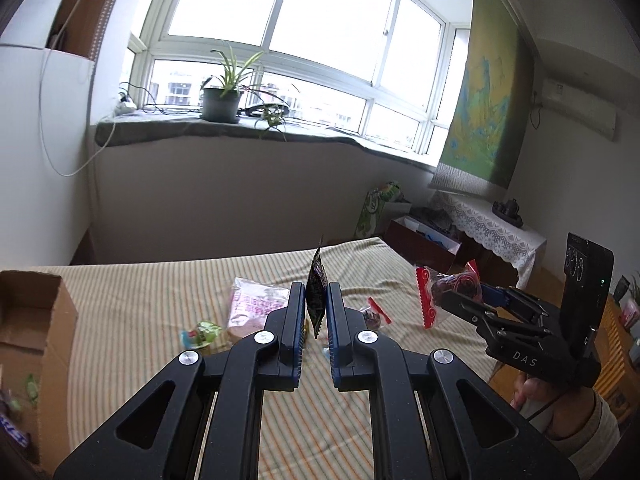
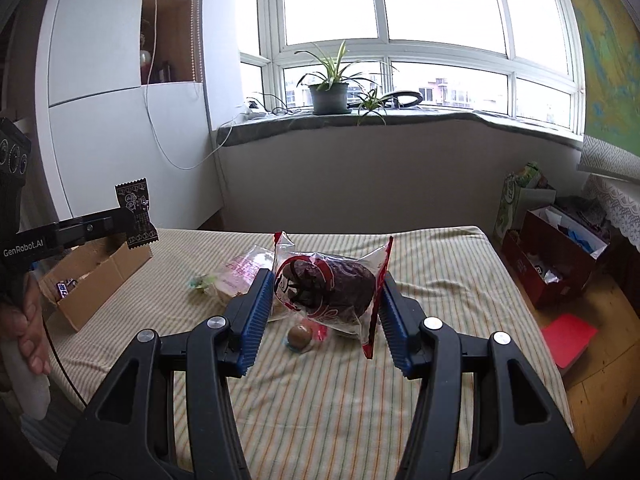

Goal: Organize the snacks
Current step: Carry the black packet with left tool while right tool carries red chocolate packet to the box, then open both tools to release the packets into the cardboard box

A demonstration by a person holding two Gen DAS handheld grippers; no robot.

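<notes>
The left tool (image 1: pixel 316 312) is pinching a small black sachet (image 1: pixel 317 294) edge-on between its nearly closed pads, holding it upright above the striped bed (image 1: pixel 160 300). The right tool (image 2: pixel 326 300) is gripping a clear, red-edged packet with a dark bun inside (image 2: pixel 332 284), its pads pressing on the packet's two sides at about half spread.

From the right wrist view, the cardboard box (image 2: pixel 100 276) is sitting at nine o'clock on the bed's edge, already holding a wrapped bar or two. More snacks are lying on the cover: a pink packet (image 2: pixel 244 272) at eleven o'clock of the tool, a green-wrapped sweet (image 2: pixel 202 282) further toward ten, and a small round wrapped sweet (image 2: pixel 301 336) just below the held bun.

The sachet is looking light, thin and floppy, so a pinch across its flat middle is suiting it. The bun packet seems soft, air-puffed and slippery; holding it across the bulk, not the crimped ends, is likely keeping it from sliding or squashing.
</notes>
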